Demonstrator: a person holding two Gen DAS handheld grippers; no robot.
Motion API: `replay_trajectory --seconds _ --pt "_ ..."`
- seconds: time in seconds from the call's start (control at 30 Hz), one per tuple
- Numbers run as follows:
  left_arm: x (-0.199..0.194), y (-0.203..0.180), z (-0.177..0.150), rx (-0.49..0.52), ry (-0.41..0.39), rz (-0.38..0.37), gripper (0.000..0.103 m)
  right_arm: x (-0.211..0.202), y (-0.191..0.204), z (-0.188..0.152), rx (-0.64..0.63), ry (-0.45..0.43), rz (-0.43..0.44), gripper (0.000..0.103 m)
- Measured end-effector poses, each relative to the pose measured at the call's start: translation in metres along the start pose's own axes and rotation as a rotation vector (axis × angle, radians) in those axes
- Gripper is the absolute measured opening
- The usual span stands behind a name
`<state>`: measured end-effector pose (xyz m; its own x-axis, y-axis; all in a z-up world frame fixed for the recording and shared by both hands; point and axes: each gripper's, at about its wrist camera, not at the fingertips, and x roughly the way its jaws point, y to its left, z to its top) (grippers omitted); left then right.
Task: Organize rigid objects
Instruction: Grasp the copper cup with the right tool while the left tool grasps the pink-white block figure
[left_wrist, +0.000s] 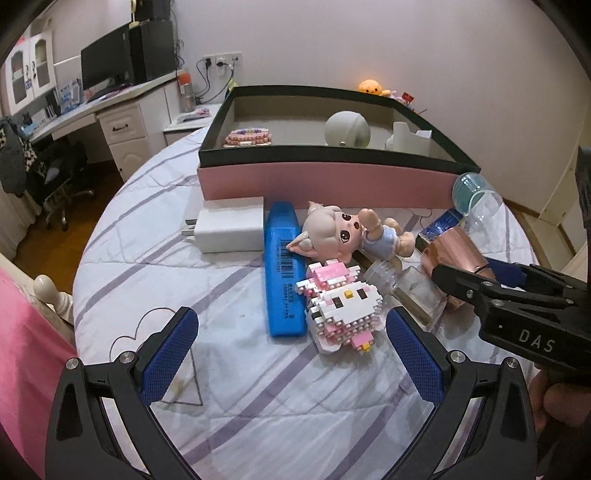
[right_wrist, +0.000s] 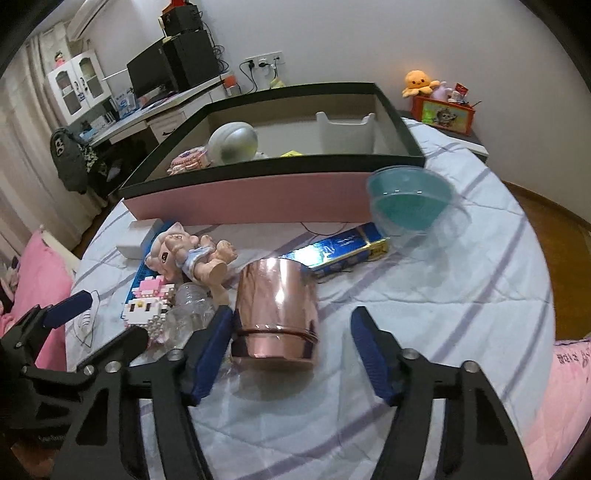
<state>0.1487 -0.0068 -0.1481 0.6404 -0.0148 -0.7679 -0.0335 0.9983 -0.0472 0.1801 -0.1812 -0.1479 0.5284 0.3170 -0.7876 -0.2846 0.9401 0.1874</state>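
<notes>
Here, both tools hover low over a quilt-covered surface (left_wrist: 258, 406) with lilac stripes, which carries a cluster of small objects in front of a large open box (left_wrist: 325, 181) with pink outer walls and a dark rim.

Left tool (left_wrist: 291, 354): fingers spread wide, holding nothing. Just ahead of its gap lies a pink-and-white brick-built cat figure (left_wrist: 340, 310), closer to the right finger. A blue stapler-like bar (left_wrist: 284, 269) lies lengthwise beside the cat, on its left, and a white charger plug (left_wrist: 229, 229) rests against the bar's far end, close to the box wall. A big-headed doll (left_wrist: 340, 232) in pale blue lies on its side behind the cat, overlapping the bar.

Right tool (right_wrist: 291, 350): fingers spread, gripping nothing. A rose-gold metallic cup (right_wrist: 277, 310) lies tipped between them, its base toward the camera; the left finger pad (right_wrist: 210, 354) sits right at the cup's side, while the right pad stands clear of it. A clear glass bottle (right_wrist: 192, 310) lies immediately left of the cup. Beyond the cup rests a flat blue-and-gold packet (right_wrist: 343, 251), and farther right a clear bowl with a teal interior (right_wrist: 410, 203), tilted against the box's corner.

Inside the box: a pale round sphere (right_wrist: 232, 142), a white holder (right_wrist: 345, 131) near the far wall, and a pink beaded block (left_wrist: 247, 137) in the left part.
</notes>
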Motion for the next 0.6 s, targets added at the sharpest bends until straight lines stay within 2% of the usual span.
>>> replay_trajectory --seconds 0.07,0.13,0.33,0.5,0.57,0.6 --pt "0.005 -0.001 0.000 0.005 0.004 0.017 0.102 0.004 -0.001 -0.001 -0.004 0.007 0.000 0.054" --pt "0.008 0.003 -0.001 -0.010 0.008 -0.004 0.102 0.003 -0.004 -0.002 -0.004 0.007 0.002 0.051" --pt "0.008 0.009 0.001 -0.040 0.003 -0.014 0.102 0.002 -0.008 0.000 -0.011 0.008 0.000 0.051" --pt "0.017 -0.001 0.010 -0.006 -0.009 0.001 0.103 0.010 -0.002 0.003 -0.034 0.015 -0.016 0.051" --pt "0.022 -0.002 0.010 -0.007 0.003 -0.020 0.097 0.010 -0.003 0.003 -0.034 0.014 -0.014 0.049" --pt "0.024 0.001 0.010 -0.020 0.016 -0.050 0.084 0.009 -0.004 0.003 -0.034 0.014 -0.011 0.049"
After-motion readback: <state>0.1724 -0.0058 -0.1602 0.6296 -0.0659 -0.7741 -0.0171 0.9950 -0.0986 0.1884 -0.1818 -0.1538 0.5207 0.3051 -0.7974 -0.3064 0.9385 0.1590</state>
